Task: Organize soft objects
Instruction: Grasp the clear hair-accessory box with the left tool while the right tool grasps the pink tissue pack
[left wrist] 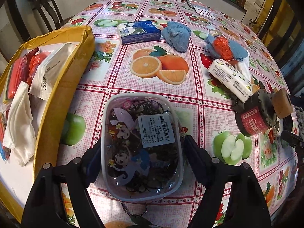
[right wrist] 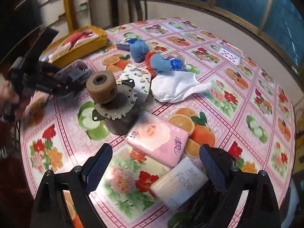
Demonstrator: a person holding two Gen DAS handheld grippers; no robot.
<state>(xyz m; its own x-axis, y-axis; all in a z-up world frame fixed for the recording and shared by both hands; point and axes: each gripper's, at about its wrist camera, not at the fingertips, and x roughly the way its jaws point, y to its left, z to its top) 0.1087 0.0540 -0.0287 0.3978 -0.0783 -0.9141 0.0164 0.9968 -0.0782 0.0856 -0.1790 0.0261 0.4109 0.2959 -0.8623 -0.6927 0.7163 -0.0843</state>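
A clear plastic tub (left wrist: pixel 142 146) of hair ties sits on the worktop (left wrist: pixel 190 98) between the fingers of the left hand-held gripper (left wrist: pixel 141 153). Its long axis runs from 6 to 12 o'clock, along the fingers. The jaws flank its sides closely; whether they press it, I cannot tell. The yellow box (left wrist: pixel 76 64), already holding soft items, lies at 10 o'clock from the tub, so the left hand is nearer to it.

The right hand-held gripper (right wrist: pixel 155 165) is wide open and holds nothing. A pink tissue pack (right wrist: pixel 157 138) lies just ahead at 12 o'clock, touching a white pack (right wrist: pixel 178 186) that sits between the jaws.

Loose on the worktop I count four tissue packs, two blue cloth bundles (left wrist: pixel 175 36), one white sock (right wrist: pixel 174 87) and one motor (right wrist: pixel 114 102).
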